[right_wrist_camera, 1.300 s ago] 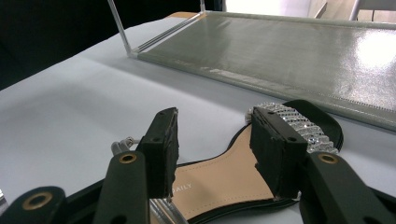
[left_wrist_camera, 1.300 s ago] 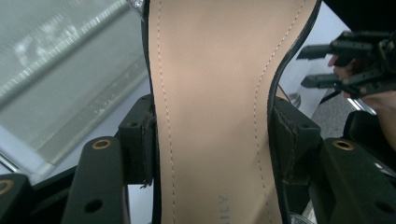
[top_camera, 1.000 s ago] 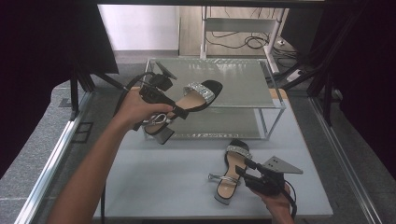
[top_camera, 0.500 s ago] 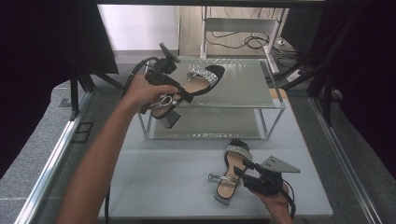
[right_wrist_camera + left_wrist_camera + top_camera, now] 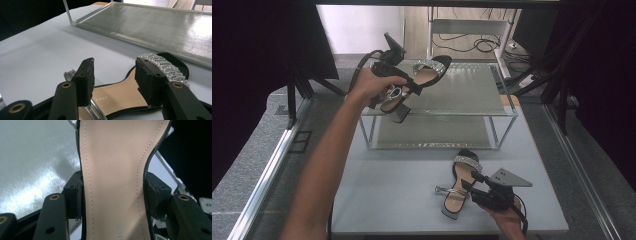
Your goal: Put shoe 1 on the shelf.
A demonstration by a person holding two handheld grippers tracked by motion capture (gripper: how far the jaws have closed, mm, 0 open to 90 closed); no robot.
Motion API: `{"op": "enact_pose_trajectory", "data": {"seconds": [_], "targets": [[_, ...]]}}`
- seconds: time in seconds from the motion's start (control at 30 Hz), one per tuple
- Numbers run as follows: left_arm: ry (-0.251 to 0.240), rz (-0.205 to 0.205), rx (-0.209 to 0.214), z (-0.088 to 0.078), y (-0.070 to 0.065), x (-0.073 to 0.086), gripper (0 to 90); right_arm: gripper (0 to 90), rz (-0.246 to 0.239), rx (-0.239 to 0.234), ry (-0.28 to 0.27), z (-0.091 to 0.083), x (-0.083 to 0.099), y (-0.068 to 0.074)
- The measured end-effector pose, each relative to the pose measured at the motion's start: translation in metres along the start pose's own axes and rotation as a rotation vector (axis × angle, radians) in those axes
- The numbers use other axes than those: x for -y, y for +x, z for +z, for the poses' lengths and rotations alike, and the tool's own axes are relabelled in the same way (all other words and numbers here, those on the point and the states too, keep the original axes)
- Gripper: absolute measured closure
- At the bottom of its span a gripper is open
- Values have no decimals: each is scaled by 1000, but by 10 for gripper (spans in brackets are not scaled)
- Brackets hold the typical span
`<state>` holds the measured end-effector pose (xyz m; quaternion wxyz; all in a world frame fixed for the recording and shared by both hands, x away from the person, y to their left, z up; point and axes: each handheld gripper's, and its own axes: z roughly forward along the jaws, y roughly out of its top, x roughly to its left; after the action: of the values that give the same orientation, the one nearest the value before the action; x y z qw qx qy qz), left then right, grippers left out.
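Left claw first: clamped tight across the narrow waist of one sandal, pads biting both sole edges, zero slack in the left gripper view. Right claw: parted wide, hovering low over the other sandal, not pinching anything yet.

Now big to small. Pale bench, with a two-level rack parked at the far end. Top shelf bare apart from what's hanging over its near left corner. That would be the gripped sandal: held up above the shelf, toe and sparkly strap pointing to the far right across the shelf, block heel dangling out past the front rail. So, long axis diagonal, toe over the shelf, heel off it. Looks like a push further in before lowering, otherwise risking a heel hung over the edge and a tipped shoe.

Other sandal: flat on the bench in front of the rack, toe aimed at the rack, heel back toward the person. Sitting right under the right hand, well away from the left. Jaws either side of the insole in the right gripper view, crosswise to its length, glittery strap just ahead. Probably only a drop and a squeeze needed there.
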<state>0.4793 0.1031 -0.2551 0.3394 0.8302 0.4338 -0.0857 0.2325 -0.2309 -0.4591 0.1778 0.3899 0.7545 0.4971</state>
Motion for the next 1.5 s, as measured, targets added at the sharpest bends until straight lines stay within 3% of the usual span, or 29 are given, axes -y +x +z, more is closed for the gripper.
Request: {"op": "enact_pose_trajectory", "data": {"seconds": [0.07, 0.17, 0.43, 0.6, 0.83, 1.0, 1.1, 1.5], "targets": [[-18, -19, 13, -1, 2, -5, 416, 497, -4, 2, -4, -1, 0, 0], [-30, -28, -4, -2, 3, -14, 415, 497, -4, 6, -9, -2, -1, 0], [-77, -62, -3, -1, 4, -29, 416, 497, -1, 7, -11, -4, -2, -2], [-97, -88, 18, 1, 7, -35, 415, 497, 1, 11, -14, -5, -2, -2], [-87, -125, -50, 20, 22, -43, 415, 497, -4, 12, -8, -3, -1, -1], [-96, -146, -67, 30, 24, -46, 415, 497, -2, 11, 3, -1, 0, -1], [-92, -163, -103, 38, 26, -48, 415, 497, -5, 11, 5, 0, 0, -1], [-90, -187, -148, 42, 29, -47, 414, 497, -13, 12, 9, 0, 1, 0]]}}
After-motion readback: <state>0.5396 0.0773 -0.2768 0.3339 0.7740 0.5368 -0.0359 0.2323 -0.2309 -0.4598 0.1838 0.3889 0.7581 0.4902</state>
